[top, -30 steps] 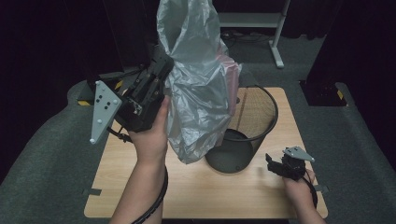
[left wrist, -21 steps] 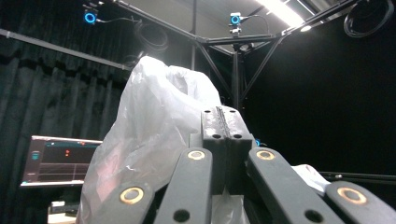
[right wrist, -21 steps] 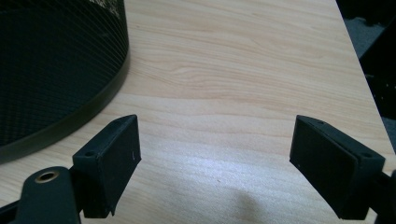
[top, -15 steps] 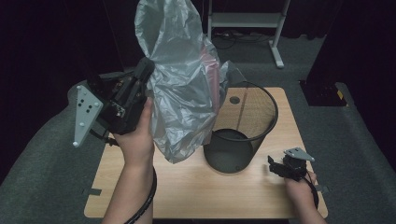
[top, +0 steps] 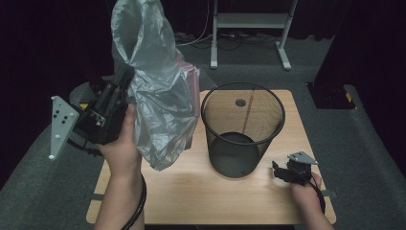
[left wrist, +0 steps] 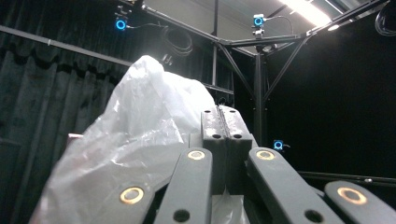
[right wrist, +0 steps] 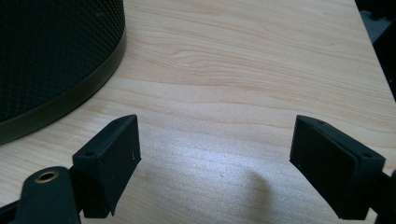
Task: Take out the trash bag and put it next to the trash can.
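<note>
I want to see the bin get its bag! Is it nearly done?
Not yet. Done: the left hand-held gripper has pinched the bag and holds it up, left of the bin. In hand: the bag hangs crumpled. Left: open it and fit it inside the bin. The right hand-held gripper rests open on the table.

The high view looks down on the table [top: 191,191]; the right gripper view skims it closely, sharing the basket [top: 242,132]; the left gripper view tilts upward.
</note>
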